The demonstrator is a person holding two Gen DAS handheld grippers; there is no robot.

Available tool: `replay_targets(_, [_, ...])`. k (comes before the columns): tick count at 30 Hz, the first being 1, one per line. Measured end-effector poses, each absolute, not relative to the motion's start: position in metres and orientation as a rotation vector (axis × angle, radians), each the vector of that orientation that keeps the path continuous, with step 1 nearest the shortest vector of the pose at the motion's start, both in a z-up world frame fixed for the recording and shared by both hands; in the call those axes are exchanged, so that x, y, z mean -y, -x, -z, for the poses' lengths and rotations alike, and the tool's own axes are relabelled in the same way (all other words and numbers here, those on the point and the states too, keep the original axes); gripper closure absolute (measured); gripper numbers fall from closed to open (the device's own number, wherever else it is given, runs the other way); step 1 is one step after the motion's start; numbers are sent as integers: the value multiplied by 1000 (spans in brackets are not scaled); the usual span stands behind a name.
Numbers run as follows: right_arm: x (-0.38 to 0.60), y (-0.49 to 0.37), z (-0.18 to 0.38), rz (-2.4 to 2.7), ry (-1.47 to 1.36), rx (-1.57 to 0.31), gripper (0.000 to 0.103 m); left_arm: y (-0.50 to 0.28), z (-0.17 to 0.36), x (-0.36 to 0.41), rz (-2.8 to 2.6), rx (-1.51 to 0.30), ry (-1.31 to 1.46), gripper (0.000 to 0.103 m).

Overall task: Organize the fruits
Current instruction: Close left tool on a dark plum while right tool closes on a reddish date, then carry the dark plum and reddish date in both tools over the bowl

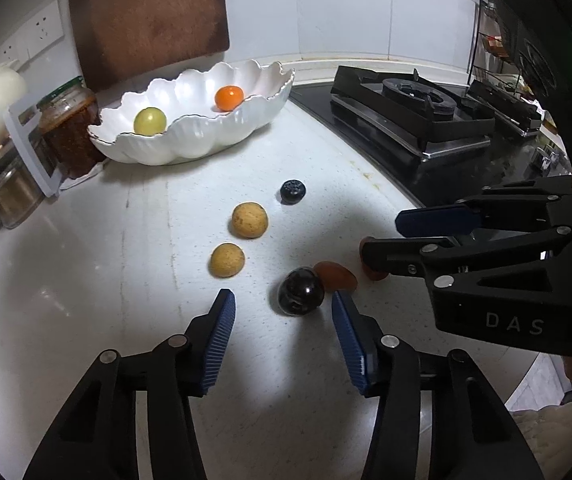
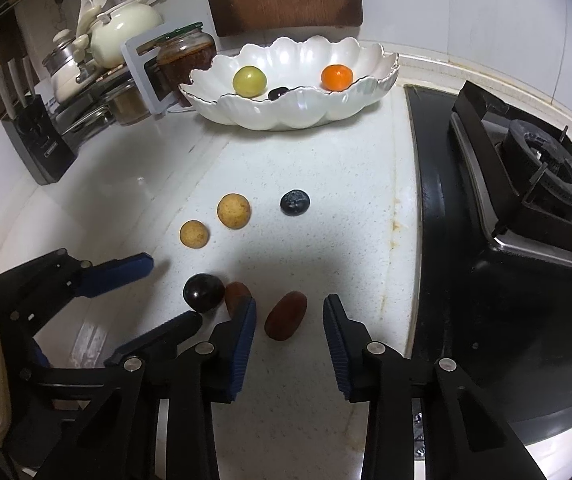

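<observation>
Both grippers hover low over the white counter (image 2: 326, 184) with their jaws spread wide, each lined up on a different fruit, so the 2 hands seem to be working the pile in parallel. The left gripper (image 1: 283, 308) is open and holds nothing; the dark plum (image 1: 301, 291) sits just ahead of the gap between its blue pads, toward the right one, so it looks like the next pick. The right gripper (image 2: 290, 312) is also open and empty, and the brown date (image 2: 286, 315) lies between its fingers on the counter, not yet pinched. A second date (image 2: 237, 296) rests between the plum and the right gripper's left finger, close enough that closing on either neighbour could nudge it.

Further back on the counter lie 2 tan round fruits (image 2: 233, 210) (image 2: 194, 233) and 1 blueberry (image 2: 295, 202), well apart from each other.

The scalloped white bowl (image 2: 366, 92) stands near the wall, and it already holds a green fruit (image 2: 249, 81), an orange one (image 2: 337, 77) and a small dark one (image 2: 277, 93) half hidden behind the rim. That suggests the bowl is the collecting place, with 3 in and 6 left out.

The stove (image 2: 526, 184) sits to the right.
</observation>
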State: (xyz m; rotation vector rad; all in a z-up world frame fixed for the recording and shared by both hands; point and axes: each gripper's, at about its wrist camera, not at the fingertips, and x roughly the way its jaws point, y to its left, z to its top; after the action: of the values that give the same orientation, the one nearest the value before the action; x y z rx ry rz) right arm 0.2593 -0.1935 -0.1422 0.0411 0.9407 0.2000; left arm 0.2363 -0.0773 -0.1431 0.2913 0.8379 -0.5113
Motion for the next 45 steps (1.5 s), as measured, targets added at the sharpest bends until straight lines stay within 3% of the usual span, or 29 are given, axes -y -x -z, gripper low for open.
replay_targets(18, [195, -272, 158, -219, -100, -999, 75, -247, 153, 83, 547, -861, -269, 67])
replay_targets(23, [193, -272, 160, -231, -104, -1004, 81, -249, 156, 84, 563, -873, -254, 76])
replay_targets(45, [195, -262, 142, -233, -104, -946, 83, -245, 125, 69, 472, -857, -133, 76])
